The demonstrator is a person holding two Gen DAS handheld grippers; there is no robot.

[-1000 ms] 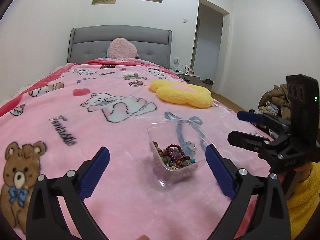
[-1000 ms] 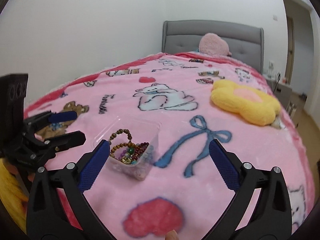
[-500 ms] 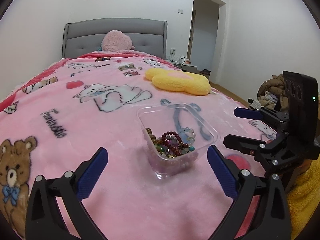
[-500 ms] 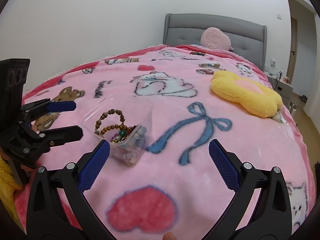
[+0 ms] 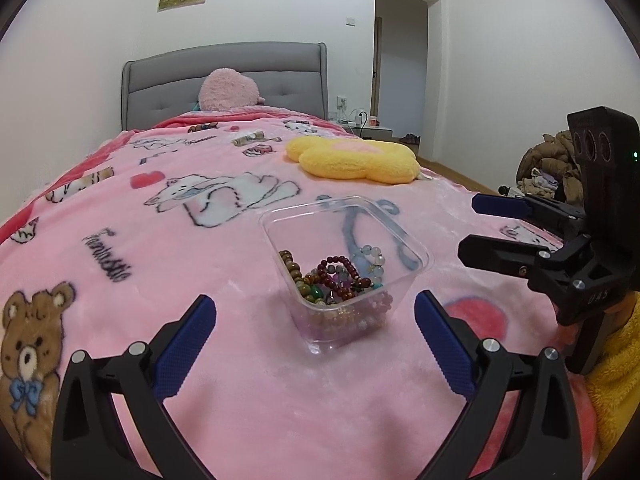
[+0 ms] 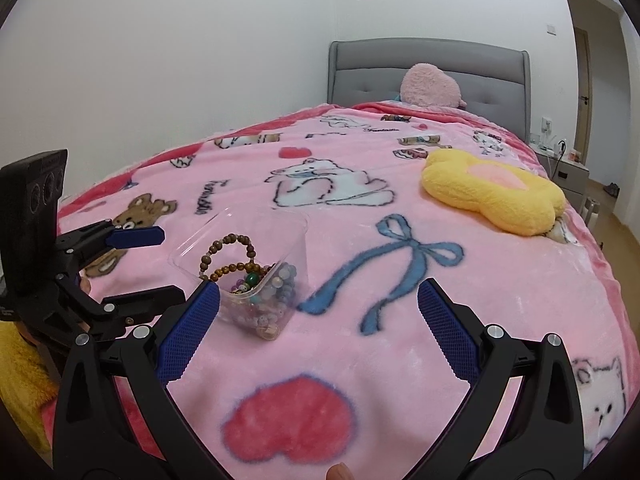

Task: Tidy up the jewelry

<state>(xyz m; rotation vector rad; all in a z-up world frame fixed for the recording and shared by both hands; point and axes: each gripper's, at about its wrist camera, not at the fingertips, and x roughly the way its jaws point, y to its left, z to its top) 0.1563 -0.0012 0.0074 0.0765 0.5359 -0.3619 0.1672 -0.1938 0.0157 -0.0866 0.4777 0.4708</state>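
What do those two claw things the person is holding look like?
Both look alike. The left gripper and the right gripper are black plastic frames that fork into two fingers, each lined with a bumpy blue pad and fastened with shiny silver bolts. From the side, the right gripper carries a tall black box with round holes and a tiny green light. No cables show.

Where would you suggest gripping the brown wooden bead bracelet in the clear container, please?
Probably the arched top of the brown wooden bead bracelet, coming from above through the open mouth of the clear container. That loop stands up against the wall, clear of the tangled beads below, so one finger could slip through it.
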